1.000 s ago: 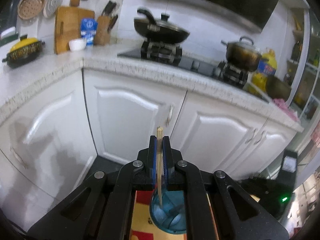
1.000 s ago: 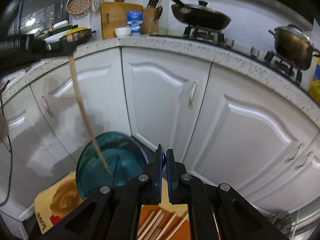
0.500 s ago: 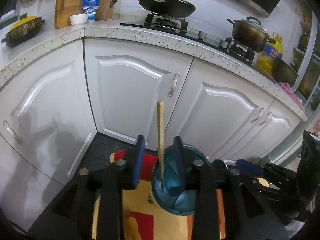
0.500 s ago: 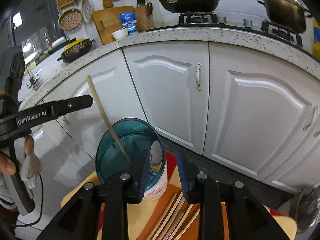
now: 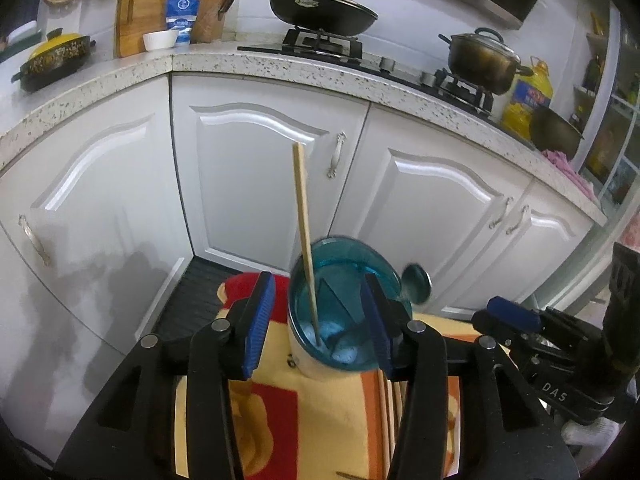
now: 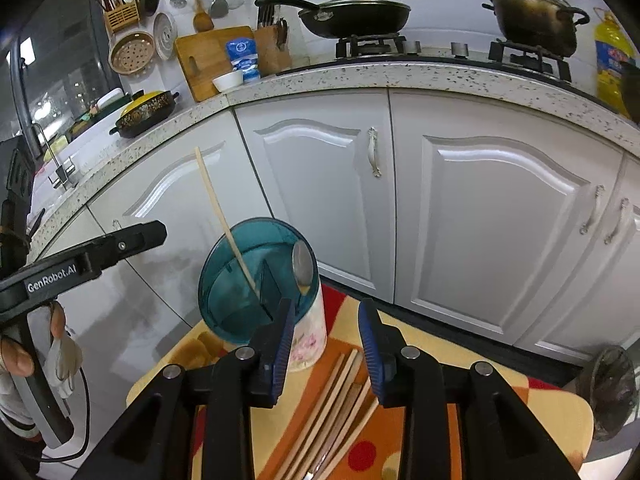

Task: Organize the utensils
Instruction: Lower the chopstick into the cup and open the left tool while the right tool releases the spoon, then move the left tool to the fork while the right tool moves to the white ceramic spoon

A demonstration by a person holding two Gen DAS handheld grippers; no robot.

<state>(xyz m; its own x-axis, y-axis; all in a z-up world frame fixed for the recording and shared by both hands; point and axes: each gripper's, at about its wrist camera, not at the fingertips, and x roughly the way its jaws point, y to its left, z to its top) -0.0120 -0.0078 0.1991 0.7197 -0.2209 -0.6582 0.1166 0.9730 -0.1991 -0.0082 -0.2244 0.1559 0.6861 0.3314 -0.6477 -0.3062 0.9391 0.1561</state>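
A round utensil holder (image 5: 348, 312) with a teal rim stands on a patterned table; it also shows in the right wrist view (image 6: 260, 280). One wooden chopstick (image 5: 304, 236) stands in it, leaning (image 6: 224, 220). A metal spoon (image 6: 302, 266) rests in it too, bowl up (image 5: 416, 290). My left gripper (image 5: 318, 316) is open, its jaws either side of the holder, empty. My right gripper (image 6: 324, 340) is open and empty above several loose chopsticks (image 6: 336, 408) lying on the table.
The small table has a yellow, orange and red cloth (image 6: 420, 432). White kitchen cabinets (image 5: 260, 168) stand close behind, under a speckled counter (image 5: 280, 64) with a wok, a pot and a knife block. The left gripper's body (image 6: 80, 264) reaches in at the left of the right wrist view.
My left gripper, shut on the chopstick a second ago, has opened and let it stand in the holder. My right gripper has opened too. Both views pulled back from the holder.
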